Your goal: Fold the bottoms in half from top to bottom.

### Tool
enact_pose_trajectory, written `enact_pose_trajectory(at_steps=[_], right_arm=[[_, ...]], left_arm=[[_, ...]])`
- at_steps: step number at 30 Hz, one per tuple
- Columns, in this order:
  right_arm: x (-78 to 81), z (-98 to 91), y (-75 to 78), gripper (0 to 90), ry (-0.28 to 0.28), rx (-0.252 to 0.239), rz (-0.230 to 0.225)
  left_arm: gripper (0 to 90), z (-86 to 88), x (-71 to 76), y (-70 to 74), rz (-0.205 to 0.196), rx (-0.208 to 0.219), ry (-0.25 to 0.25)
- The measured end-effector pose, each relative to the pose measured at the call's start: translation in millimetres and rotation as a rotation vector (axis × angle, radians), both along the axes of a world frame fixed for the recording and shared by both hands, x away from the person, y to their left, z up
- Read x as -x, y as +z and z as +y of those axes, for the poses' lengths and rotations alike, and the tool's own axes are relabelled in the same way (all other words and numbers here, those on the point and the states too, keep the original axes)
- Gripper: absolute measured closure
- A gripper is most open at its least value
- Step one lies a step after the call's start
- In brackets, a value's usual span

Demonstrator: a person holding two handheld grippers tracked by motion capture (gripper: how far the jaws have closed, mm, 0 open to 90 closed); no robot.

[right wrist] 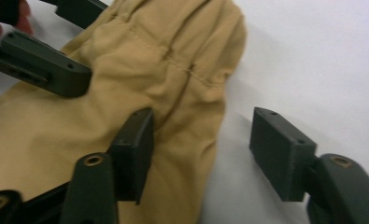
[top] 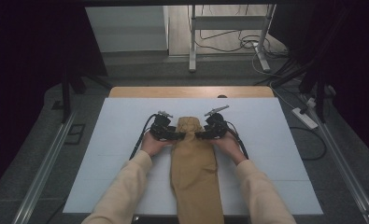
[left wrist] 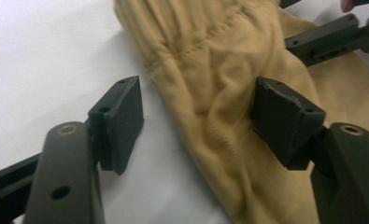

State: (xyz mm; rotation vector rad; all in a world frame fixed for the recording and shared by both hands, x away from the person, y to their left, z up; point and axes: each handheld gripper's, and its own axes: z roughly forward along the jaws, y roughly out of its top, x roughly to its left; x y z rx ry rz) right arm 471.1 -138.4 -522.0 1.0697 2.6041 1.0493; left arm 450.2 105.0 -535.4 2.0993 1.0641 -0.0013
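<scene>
Cloth: tan folded fabric garment with a gathered, stitched end (top: 193,158), lying lengthwise down the middle of the white foam board (top: 275,154), gathered end pointing away from the person, other end running off the near edge.
Left gripper: black two-jaw left gripper (top: 172,136) sits at the garment's left edge, close to the gathered end. In the left gripper view its jaws straddle that edge, one pad (left wrist: 124,119) over bare white board and the other pad (left wrist: 285,119) over the cloth. Jaws partly apart, not pinching anything as far as I can see.
Right gripper: black two-jaw right gripper (top: 208,134) mirrors it on the garment's right edge. In the right gripper view one pad (right wrist: 135,149) sits on top of the fabric and the other (right wrist: 278,149) stands off over the board, with the cloth edge in between. Again half wide, no real squeeze on the fabric.
Hands: both in cream sleeves (top: 126,186), coming in from the near side, one on each gripper.
Board: it rests on a wooden tabletop (top: 187,91) that peeks out at the far edge.
Background: metal stand legs (top: 191,46) and cables (top: 247,44) on the floor beyond the table.
</scene>
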Motion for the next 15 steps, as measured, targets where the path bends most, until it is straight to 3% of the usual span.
enact_pose_trajectory(at_steps=[7,11,15], right_arm=[[4.2,6.5,1.6,59.2,0.053,0.021,0.011],[2.7,2.6,1.1,73.8,0.062,-0.005,0.035],[3.5,1.4,2.1,78.4,0.081,-0.003,0.019]], left_arm=[[54.4,-2.6,4.7,0.6,0.007,-0.009,-0.011],[68.1,-1.5,5.8,-0.4,0.019,0.006,-0.038],[74.0,-1.5,7.3,0.3,-0.001,-0.003,-0.053]])
